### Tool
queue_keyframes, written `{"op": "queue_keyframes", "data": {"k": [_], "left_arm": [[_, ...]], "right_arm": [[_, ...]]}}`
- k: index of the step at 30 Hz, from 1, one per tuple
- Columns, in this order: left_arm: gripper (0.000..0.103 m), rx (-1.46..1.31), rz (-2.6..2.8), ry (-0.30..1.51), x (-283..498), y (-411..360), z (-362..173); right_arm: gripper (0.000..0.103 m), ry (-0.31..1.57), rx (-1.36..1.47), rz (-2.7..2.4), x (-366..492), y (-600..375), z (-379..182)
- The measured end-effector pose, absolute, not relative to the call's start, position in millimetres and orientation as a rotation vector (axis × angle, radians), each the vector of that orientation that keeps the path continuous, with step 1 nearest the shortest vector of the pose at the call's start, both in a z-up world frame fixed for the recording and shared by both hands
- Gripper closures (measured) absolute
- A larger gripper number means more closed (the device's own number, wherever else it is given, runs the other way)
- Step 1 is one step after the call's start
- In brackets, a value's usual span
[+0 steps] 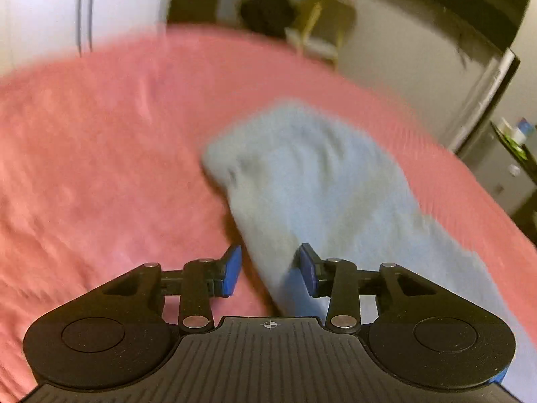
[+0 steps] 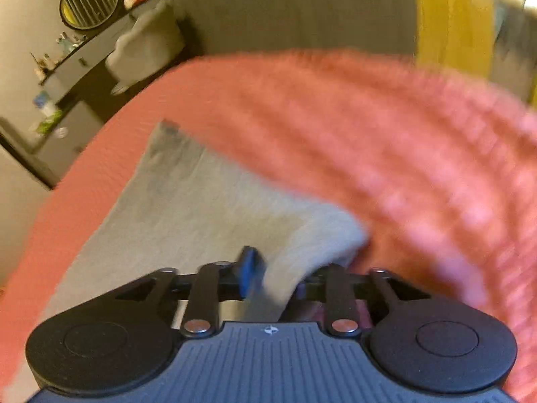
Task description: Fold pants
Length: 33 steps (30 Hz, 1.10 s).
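Grey-blue pants [image 1: 322, 181] lie as a long folded strip on the pink bedcover [image 1: 100, 168]. My left gripper [image 1: 270, 270] is open, its blue pads either side of the strip's near left edge, just above the cloth. In the right wrist view the pants [image 2: 188, 208] look grey-beige and stretch away to the left. My right gripper [image 2: 275, 278] is shut on a raised fold of the pants; the right pad is hidden by the cloth. Both views are blurred by motion.
The pink bedcover [image 2: 386, 154] fills most of both views. Beyond the bed are a small stool [image 1: 319, 30], a cabinet with bottles [image 1: 503, 154], a shelf with clutter [image 2: 67, 67] and a yellow curtain [image 2: 453, 16].
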<state>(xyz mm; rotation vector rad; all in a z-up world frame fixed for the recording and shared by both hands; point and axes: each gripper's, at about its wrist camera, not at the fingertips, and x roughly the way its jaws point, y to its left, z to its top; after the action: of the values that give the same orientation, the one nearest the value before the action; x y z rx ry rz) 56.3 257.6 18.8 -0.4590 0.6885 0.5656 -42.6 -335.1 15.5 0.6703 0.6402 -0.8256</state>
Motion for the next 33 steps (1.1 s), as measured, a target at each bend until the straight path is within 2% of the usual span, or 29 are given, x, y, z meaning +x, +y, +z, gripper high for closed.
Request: {"op": "queue_keyframes", "data": {"k": [2,4,7,11,12,16,19,21,22,25,28,30,31,33], "left_arm": [[0.059,-0.35,0.529,0.62,60.2,237.7,36.7],[0.048,-0.317,0.409,0.579,70.1,213.3,45.9],[0.045,-0.316,0.195,0.593,101.8,169.5,41.8],[0.046,-0.306,0.051,0.724,155.0,121.9,6.9],[0.051,-0.301,0.042,0.755,165.3,113.6,-2.4],[0.052,-0.206,0.099,0.803,191.6,102.3,-23.9],[0.053,-0.158,0.118,0.775,195.8,112.0,-24.2],[0.052,-0.106,0.138,0.761,199.3,119.8,-25.9],[0.052,-0.076,0.16,0.755,199.6,125.6,-26.7],[0.054,-0.04,0.251,0.743,182.0,134.9,-24.7],[0.067,-0.062,0.368,0.74,177.2,171.3,-14.5],[0.059,-0.115,0.417,0.718,168.5,191.1,-2.4],[0.05,-0.141,0.45,0.698,162.2,205.0,3.6],[0.048,-0.176,0.497,0.673,151.6,227.7,10.6]], "right_arm": [[0.065,0.579,0.541,-0.906,-43.5,-322.7,32.4],[0.063,0.496,0.465,-0.894,-35.4,-304.6,46.6],[0.061,0.416,0.456,-0.663,-4.1,-260.7,53.3],[0.056,0.586,0.574,-0.084,76.4,-189.3,23.2],[0.056,0.633,0.602,0.005,93.2,-172.5,12.3],[0.057,0.728,0.558,0.154,135.5,-131.9,-25.4],[0.074,0.727,0.632,0.189,145.3,-160.7,-38.7],[0.089,0.725,0.702,0.174,143.6,-198.5,-41.7],[0.093,0.719,0.731,0.146,136.3,-219.1,-44.5],[0.094,0.685,0.841,-0.037,112.7,-296.2,-47.5],[0.098,0.633,0.821,-0.269,74.2,-356.7,-34.9],[0.094,0.626,0.775,-0.409,45.6,-376.5,-20.6],[0.092,0.624,0.749,-0.444,33.9,-377.5,-15.1],[0.076,0.602,0.747,-0.441,8.2,-380.3,-7.1]]}}
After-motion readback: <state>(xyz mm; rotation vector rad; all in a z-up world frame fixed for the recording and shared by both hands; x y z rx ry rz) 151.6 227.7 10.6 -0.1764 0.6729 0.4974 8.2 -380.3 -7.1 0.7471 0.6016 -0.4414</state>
